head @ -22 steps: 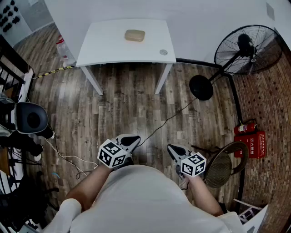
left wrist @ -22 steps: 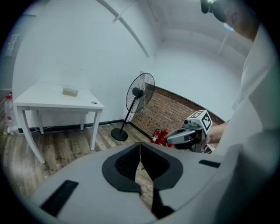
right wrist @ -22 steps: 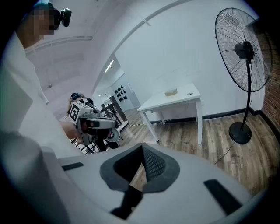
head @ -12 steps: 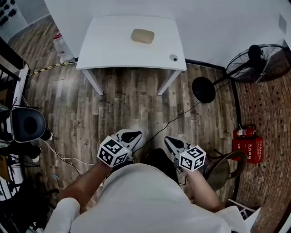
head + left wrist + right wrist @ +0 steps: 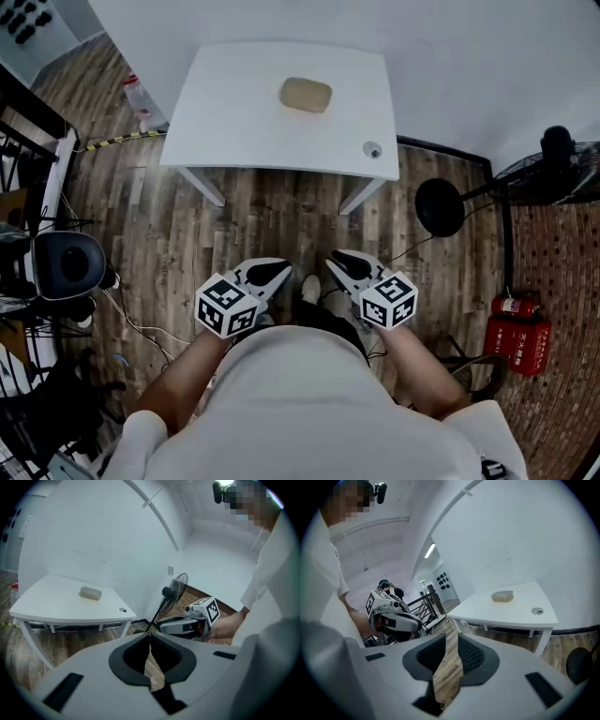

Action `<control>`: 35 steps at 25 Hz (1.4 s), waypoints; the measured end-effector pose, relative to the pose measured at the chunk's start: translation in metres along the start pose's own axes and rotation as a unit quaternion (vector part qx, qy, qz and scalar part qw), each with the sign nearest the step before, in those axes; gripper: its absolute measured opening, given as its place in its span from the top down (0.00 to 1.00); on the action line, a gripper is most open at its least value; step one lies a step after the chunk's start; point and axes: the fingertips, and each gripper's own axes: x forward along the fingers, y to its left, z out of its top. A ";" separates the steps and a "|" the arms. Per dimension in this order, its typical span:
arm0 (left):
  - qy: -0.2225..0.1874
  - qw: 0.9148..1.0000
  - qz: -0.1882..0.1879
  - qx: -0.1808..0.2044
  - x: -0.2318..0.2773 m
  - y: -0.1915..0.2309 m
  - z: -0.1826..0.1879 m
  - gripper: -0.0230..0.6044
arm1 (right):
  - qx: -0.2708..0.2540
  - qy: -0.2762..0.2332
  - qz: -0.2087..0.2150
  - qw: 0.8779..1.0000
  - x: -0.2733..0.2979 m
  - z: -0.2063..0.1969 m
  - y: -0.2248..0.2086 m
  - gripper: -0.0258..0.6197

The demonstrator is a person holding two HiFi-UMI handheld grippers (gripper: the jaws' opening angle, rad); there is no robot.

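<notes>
The left gripper [image 5: 270,273] and the right gripper [image 5: 343,263] are pale grey with black jaws, and each bears black square markers on white. Ahead of the jaws stands a white table [image 5: 234,112] carrying a tan block [image 5: 306,95]. Beneath the jaws, the floor [image 5: 262,225] shows streaky grey-brown wood planks.

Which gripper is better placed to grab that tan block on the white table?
Probably right: the right gripper has its jaws apart, while the left gripper is shut. Both hang equally short of the tan block.
</notes>
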 end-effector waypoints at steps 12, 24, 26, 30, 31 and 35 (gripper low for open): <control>0.004 0.999 0.029 -0.012 0.040 0.054 0.062 0.93 | 0.149 -0.018 0.024 0.988 0.072 0.053 -0.128 0.85; -0.006 0.999 -0.012 0.034 0.017 0.208 0.147 0.93 | 0.255 -0.059 -0.062 0.963 0.188 0.125 -0.215 0.77; 0.003 0.999 -0.019 0.049 0.013 0.230 0.157 0.93 | 0.279 -0.072 -0.075 0.955 0.204 0.133 -0.231 0.74; 0.013 0.998 -0.025 0.053 0.006 0.266 0.170 0.93 | 0.349 -0.106 -0.091 0.927 0.231 0.141 -0.262 0.71; 0.014 0.998 -0.024 0.049 0.006 0.272 0.173 0.93 | 0.368 -0.113 -0.093 0.918 0.236 0.142 -0.270 0.71; 0.006 0.999 -0.016 0.043 0.014 0.290 0.190 0.93 | 0.425 -0.136 -0.089 0.890 0.254 0.148 -0.307 0.69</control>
